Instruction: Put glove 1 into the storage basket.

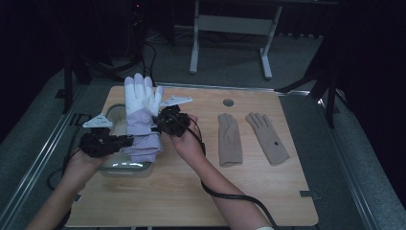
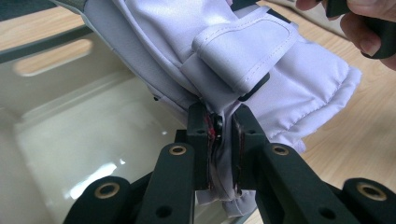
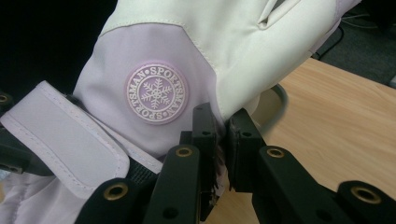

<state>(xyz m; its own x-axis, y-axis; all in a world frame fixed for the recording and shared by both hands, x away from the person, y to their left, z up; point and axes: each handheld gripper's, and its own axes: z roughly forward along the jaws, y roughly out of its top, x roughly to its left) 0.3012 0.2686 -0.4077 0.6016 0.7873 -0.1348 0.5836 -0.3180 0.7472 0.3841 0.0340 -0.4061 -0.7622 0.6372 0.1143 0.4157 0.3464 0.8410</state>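
The padded ski glove point(image 1: 141, 112) hangs above the clear tub point(image 1: 125, 168) at the desk's point(image 1: 191, 191) left. Left tool point(image 1: 125, 142) pinches its cuff; right tool point(image 1: 160, 125) pinches its side edge. Soft, light, floppy, so seams and cuff look safest.

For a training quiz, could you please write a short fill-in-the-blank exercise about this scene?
1. Both claws, left claw and right claw, are shut on the white and lilac ____.
2. The ski glove is held above a clear plastic ____.
3. The number of beige gloves lying flat on the table is ____.

Missing words: ski glove; tub; two
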